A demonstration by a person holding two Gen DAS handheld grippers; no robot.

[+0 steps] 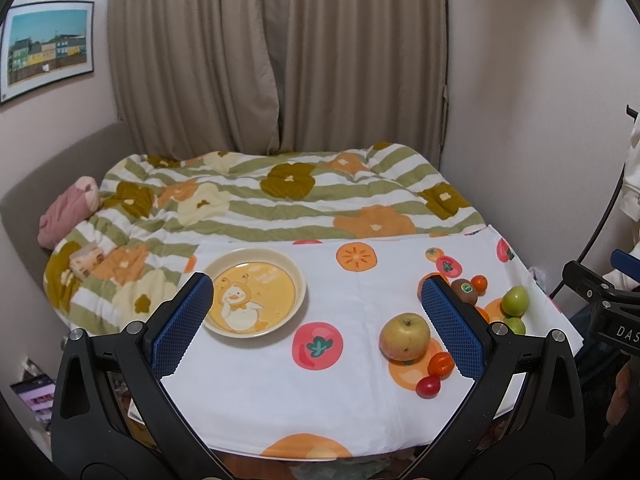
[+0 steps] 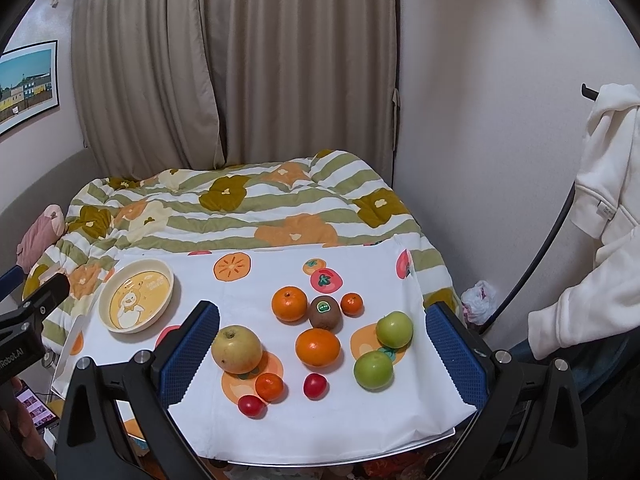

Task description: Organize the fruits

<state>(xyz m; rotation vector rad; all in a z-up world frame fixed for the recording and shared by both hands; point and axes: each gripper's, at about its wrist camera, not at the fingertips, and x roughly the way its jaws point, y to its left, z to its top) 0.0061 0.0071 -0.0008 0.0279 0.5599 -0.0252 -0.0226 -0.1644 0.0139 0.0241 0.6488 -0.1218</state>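
A cream plate with a duck picture (image 1: 256, 294) (image 2: 136, 300) sits empty at the table's left. Loose fruit lies on the right: a yellow apple (image 1: 405, 336) (image 2: 237, 349), two oranges (image 2: 289, 303) (image 2: 317, 347), a kiwi (image 2: 325, 313) (image 1: 464, 291), two green apples (image 2: 394, 329) (image 2: 373, 369), small tangerines (image 2: 352, 304) (image 2: 269, 386) and cherry tomatoes (image 2: 315, 385) (image 2: 251, 405). My left gripper (image 1: 316, 322) is open and empty above the table between plate and yellow apple. My right gripper (image 2: 322, 354) is open and empty, held above the fruit.
The table carries a white cloth with printed fruit (image 1: 320, 392). A bed with a flowered quilt (image 1: 280, 196) lies right behind it. A wall stands at the right, curtains at the back. A white garment (image 2: 600, 220) hangs at the right.
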